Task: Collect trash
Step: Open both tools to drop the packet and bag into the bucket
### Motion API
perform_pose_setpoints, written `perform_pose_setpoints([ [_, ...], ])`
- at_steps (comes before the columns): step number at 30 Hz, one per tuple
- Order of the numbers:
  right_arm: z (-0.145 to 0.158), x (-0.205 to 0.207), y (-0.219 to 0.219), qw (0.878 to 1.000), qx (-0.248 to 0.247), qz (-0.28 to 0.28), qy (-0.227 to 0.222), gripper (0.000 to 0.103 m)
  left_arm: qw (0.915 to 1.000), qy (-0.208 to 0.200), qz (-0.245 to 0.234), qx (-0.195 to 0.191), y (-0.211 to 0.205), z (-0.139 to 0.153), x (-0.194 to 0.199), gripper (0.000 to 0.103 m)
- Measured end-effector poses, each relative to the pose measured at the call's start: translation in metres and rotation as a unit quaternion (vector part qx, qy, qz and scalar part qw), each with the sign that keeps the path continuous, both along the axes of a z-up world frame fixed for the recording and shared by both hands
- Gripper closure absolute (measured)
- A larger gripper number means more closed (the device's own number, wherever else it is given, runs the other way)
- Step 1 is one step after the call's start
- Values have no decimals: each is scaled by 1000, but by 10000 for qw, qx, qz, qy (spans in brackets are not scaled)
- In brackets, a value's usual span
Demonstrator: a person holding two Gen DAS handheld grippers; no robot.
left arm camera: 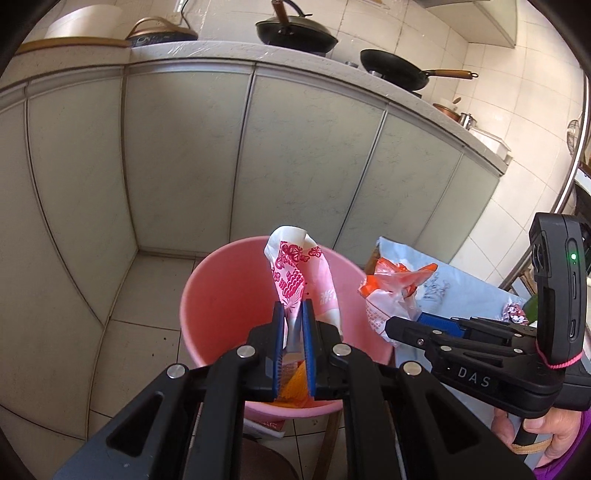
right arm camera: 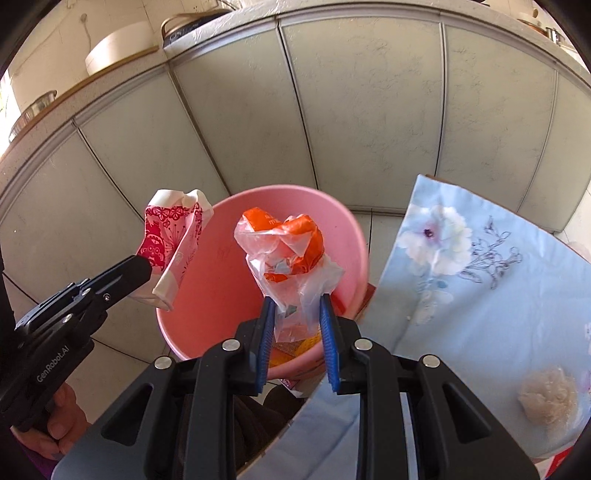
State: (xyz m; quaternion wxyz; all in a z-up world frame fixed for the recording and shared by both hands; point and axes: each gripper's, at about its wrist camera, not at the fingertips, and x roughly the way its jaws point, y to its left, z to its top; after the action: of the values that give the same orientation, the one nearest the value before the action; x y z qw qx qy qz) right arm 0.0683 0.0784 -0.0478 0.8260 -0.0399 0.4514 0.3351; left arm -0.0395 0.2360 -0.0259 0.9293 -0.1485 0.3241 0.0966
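A small kitchen: pale tiled floor, grey-green cabinet doors [left arm camera: 184,155] along the back, a counter above them.

Nearest in the left wrist view, the left gripper [left arm camera: 293,310] is clamped on a pink-and-white printed wrapper [left arm camera: 295,269], which stands up from between its blue pads [left arm camera: 306,332]. Directly below and just beyond the fingertips sits an open pink bucket [left arm camera: 218,295], with some orange scraps at its bottom. To this gripper's right, the right gripper [right arm camera: 295,302] is closed on a crumpled clear-and-orange plastic bag [right arm camera: 284,247], held over the bucket's right half. To the right of that gripper lies a blue floral cloth [right arm camera: 480,277], with a pale crumpled wad [right arm camera: 546,395] near its front edge, still to be collected. Farthest off, two dark pans [left arm camera: 295,31] rest on the counter.

Both pieces appear ready to drop. The risks, as a judgement: the bag is light and billowy, so it may cling to a pad or drift onto the bucket's rim and slide out. The wrapper stands tall and leans toward the far rim, so it could tip over the edge onto the floor. The two grippers are close together and could bump as they open.
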Motion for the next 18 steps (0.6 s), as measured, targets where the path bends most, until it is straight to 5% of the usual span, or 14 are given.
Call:
perform_pose_setpoints([
  [18,-10,6,8,9997,-23,11,224,74,9997,157,172,-60,5,-15,9,86],
])
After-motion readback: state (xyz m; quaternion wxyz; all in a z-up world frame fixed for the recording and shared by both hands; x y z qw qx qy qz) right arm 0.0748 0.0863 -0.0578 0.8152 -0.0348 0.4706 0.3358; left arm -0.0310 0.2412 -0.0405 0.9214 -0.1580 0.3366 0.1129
